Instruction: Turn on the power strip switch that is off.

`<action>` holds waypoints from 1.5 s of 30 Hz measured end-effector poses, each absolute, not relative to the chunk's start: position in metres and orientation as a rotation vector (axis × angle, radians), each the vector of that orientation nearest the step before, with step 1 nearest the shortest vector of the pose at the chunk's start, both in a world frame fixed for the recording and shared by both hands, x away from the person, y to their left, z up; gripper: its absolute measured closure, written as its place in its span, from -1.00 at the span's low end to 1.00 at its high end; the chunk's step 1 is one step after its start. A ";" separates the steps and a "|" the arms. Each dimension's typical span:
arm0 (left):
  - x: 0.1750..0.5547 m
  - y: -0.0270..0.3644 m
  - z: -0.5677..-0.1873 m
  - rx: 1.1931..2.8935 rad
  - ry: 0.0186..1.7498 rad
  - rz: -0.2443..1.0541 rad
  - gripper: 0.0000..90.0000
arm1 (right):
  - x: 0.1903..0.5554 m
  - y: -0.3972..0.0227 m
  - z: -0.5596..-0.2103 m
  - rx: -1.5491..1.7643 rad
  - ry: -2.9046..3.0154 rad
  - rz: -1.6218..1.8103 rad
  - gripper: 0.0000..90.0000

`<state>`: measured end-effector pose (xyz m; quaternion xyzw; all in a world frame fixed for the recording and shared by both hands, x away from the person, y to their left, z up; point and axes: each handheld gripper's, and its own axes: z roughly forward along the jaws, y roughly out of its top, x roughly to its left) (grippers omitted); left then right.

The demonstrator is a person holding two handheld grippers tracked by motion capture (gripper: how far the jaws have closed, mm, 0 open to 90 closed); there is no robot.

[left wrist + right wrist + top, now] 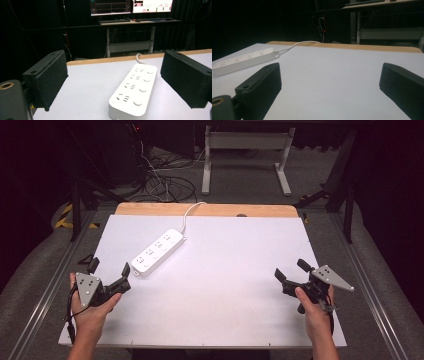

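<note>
So here's where I'm at: my left hand-held gripper (109, 268) sits low at the near-left corner of the white worktop (225, 285), jaws spread wide with nothing between them. The left hand (90, 312) wraps it from below, forearm coming in from the bottom edge, and the grey three-cornered plate (87, 288) faces up. It's angled toward the far right, so it's aimed at the near end of the white power strip (157, 251), which lies just beyond the jaws, not touching.

My right hand-held gripper (290, 270) is over at the near-right side, well apart from the strip, also spread open and empty. The right hand (312, 307) grips it from behind, and it points up and to the left across the bare worktop.

The power strip lies diagonally on the left-center of the worktop, four socket groups with a round button beside each, and its white cord (189, 212) runs off the far wooden edge.

As for writing, I can't spot any brand or label on the strip. In the left gripper view there are two lit monitors (131, 6) on a desk in back, but the text is too small to read
</note>
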<state>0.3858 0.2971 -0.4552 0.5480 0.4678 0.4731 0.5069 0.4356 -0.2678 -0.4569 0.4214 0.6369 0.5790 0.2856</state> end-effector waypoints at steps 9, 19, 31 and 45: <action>0.384 0.299 -0.455 1.323 1.129 1.130 -0.83 | 0.434 -0.269 -0.455 1.130 1.689 1.559 -0.90; 0.384 0.303 -0.456 1.311 1.137 1.130 -0.83 | 0.432 -0.270 -0.455 1.127 1.691 1.561 -0.90; 0.374 0.313 -0.456 1.296 1.150 1.132 -0.82 | 0.435 -0.265 -0.455 1.120 1.708 1.568 -0.90; 0.376 0.316 -0.458 1.290 1.160 1.131 -0.81 | 0.437 -0.264 -0.455 1.118 1.717 1.570 -0.90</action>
